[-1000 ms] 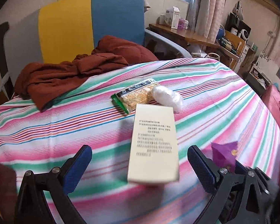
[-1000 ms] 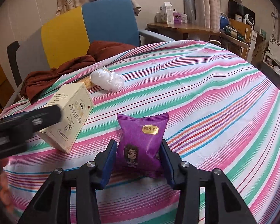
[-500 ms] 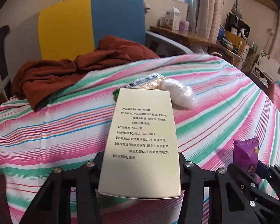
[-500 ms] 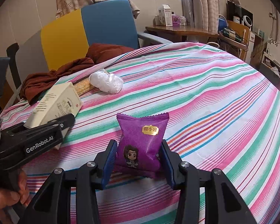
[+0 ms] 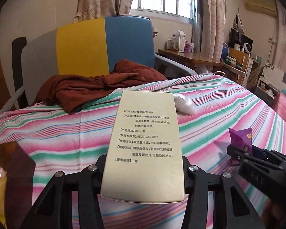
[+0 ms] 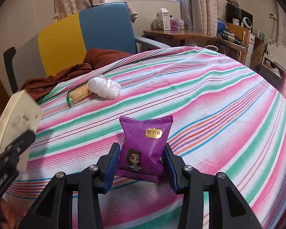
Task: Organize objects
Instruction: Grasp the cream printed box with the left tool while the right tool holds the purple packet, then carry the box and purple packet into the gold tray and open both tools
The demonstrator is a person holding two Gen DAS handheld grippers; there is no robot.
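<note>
the left gripper (image 5: 144, 167) is clamped on a tall cream cardboard box printed with black text (image 5: 145, 143), held lifted off the pink, green and white striped tablecloth (image 6: 209, 99). the right gripper (image 6: 141, 165) squeezes a small purple foil snack packet with a cartoon figure (image 6: 145, 145) between its blue pads, low over the cloth. farther back lie a green-ended cracker pack (image 6: 78, 94) touching a crumpled white plastic bag (image 6: 104, 87), near a rust-brown garment (image 5: 93, 87).

My left gripper (image 5: 144, 173) holds the box (image 5: 145, 145) above the table (image 6: 209, 99); my right gripper (image 6: 141, 166) holds the packet (image 6: 143, 147). Beyond lie a bag (image 6: 104, 87) and corn (image 6: 79, 93), touching.
</note>
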